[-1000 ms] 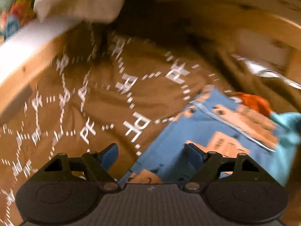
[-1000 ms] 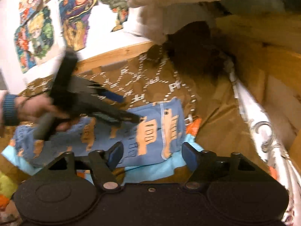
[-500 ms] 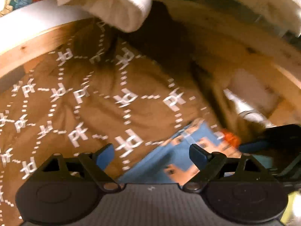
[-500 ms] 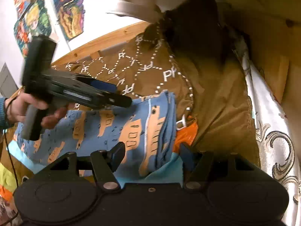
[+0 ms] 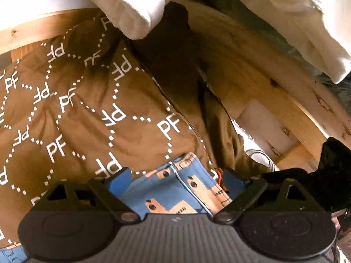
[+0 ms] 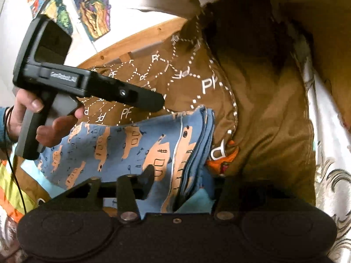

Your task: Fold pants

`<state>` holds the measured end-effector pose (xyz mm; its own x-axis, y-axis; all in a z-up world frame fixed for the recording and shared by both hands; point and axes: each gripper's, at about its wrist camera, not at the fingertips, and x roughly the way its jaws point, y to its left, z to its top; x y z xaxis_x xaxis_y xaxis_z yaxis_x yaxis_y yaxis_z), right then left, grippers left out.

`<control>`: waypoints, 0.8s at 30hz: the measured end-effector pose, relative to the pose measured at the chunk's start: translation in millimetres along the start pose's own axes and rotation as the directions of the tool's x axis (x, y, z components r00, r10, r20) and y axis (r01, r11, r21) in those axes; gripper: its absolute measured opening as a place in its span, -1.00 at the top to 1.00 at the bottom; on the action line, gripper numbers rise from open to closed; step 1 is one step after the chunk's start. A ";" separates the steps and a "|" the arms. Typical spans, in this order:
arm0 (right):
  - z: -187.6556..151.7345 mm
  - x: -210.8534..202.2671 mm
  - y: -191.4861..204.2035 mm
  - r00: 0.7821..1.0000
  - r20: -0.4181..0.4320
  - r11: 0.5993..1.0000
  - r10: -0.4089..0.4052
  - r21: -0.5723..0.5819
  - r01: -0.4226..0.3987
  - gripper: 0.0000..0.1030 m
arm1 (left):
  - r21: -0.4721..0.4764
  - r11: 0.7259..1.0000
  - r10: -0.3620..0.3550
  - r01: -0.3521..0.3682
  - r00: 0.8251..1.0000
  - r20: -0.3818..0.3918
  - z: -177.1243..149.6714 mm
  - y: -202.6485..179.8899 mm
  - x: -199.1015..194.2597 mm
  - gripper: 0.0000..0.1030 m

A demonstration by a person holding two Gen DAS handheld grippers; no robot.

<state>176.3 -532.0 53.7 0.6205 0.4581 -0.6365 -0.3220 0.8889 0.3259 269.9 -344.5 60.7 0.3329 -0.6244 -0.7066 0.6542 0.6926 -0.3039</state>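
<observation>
The blue pants with orange prints (image 6: 136, 146) lie folded on a brown "PF" patterned cover (image 6: 204, 83); their layered fold edge is at the right (image 6: 206, 129). In the left wrist view the pants (image 5: 175, 188) show low between the fingers. My left gripper (image 5: 175, 182) is open, hovering above the pants' far edge; its black body (image 6: 87, 83) shows in the right wrist view, held above the pants. My right gripper (image 6: 184, 182) is open, low at the pants' near right corner, with the fabric edge between its fingers.
A wooden bed frame (image 5: 274, 83) curves round the back and right. White bedding (image 5: 131, 6) hangs above. An orange cloth (image 6: 223, 157) and a light-blue cloth (image 6: 197, 201) lie under the pants. Posters (image 6: 92, 6) hang on the wall. A patterned white sheet (image 6: 329, 153) lies right.
My left gripper has lifted and drawn back off the pants toward their far edge. My right gripper has moved down and closer to the pants' near right corner.
</observation>
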 end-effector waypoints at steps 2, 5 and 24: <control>-0.5 -3.0 10.9 0.998 0.030 0.997 -0.054 -0.046 0.056 0.62 | -0.019 1.000 -0.018 0.018 1.000 -0.010 -1.4 1.5 -1.0 -0.81; -2.7 -0.5 28.5 0.989 0.046 0.984 -0.138 -0.106 0.142 0.75 | -0.054 0.998 -0.041 0.039 0.999 -0.020 0.6 2.1 0.8 -0.81; -31.6 30.0 113.7 0.915 0.147 0.770 -0.377 -0.500 0.397 0.76 | -0.202 0.970 0.106 -0.137 0.982 -0.157 5.1 -23.3 10.0 -0.37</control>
<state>135.7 -417.2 49.6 0.7937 0.0848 -0.6024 -0.3588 0.8649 -0.3510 261.4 -368.7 64.0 0.2891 -0.4831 -0.8265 0.4519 0.8300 -0.3270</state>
